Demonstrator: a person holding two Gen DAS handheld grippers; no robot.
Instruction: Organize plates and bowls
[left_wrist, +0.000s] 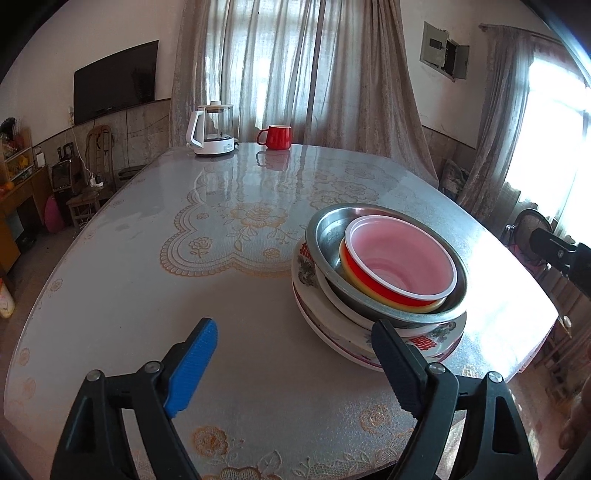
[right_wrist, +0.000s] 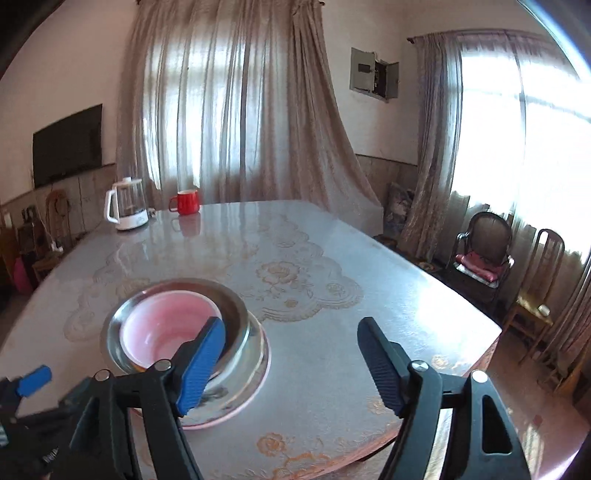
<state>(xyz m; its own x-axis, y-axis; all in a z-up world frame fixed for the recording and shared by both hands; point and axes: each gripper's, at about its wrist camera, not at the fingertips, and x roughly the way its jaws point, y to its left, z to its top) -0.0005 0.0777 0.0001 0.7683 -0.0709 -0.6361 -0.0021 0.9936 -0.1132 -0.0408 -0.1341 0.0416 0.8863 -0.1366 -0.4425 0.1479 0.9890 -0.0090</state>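
at table's (left_wrist: 129, 280) 4 o'clock edge: pink bowl (left_wrist: 400, 260) nested in steel bowl (left_wrist: 327, 236) atop patterned plates (left_wrist: 424, 341). left gripper (left_wrist: 291, 363) and right gripper (right_wrist: 291, 363) both spread, empty. stack looks finished; withdraw up and away, avoid clipping rims.

Daylight pours through the sheer curtains (right_wrist: 229, 110) and blows out the right-hand window (right_wrist: 554, 129). Glare streaks the glossy table (left_wrist: 258, 177). Fisheye bends the edges, corners vignette black, and the right wrist view is softly blurred.
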